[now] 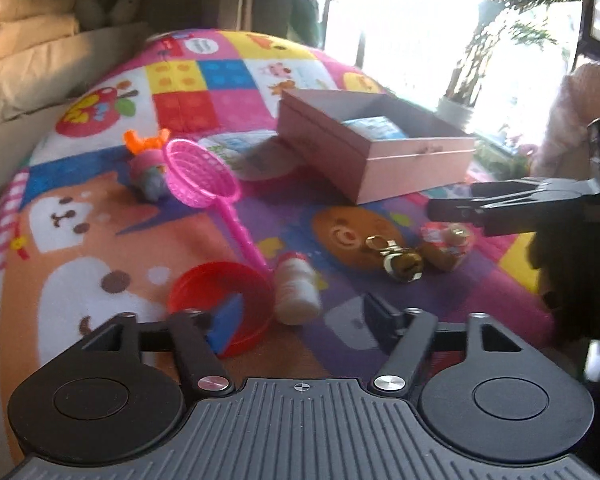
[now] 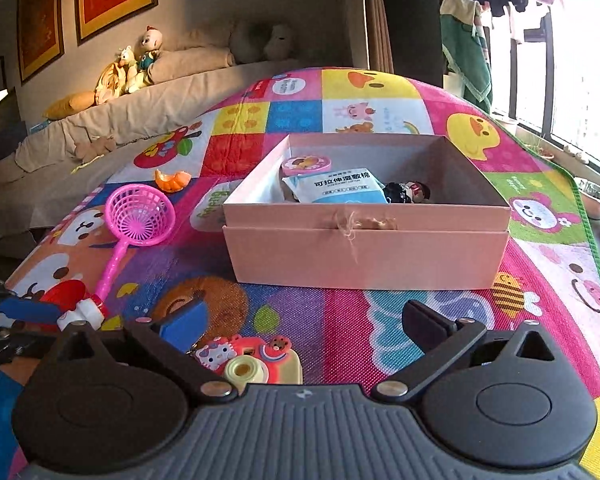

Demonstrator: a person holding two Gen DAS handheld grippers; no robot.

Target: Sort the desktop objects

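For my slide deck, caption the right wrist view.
Open right gripper hovers over toy camera, facing the pink box on the play mat.

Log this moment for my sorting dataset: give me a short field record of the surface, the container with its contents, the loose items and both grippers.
surface: colourful cartoon play mat
container: open pink box
in box: wet-cotton packet, round pink item, small dark figure
loose items: pink toy strainer, red lid, small white bottle, toy camera, gold clasp keychain, orange toy piece
left gripper: open, over the white bottle, holding nothing
right gripper: open, above the toy camera, holding nothing
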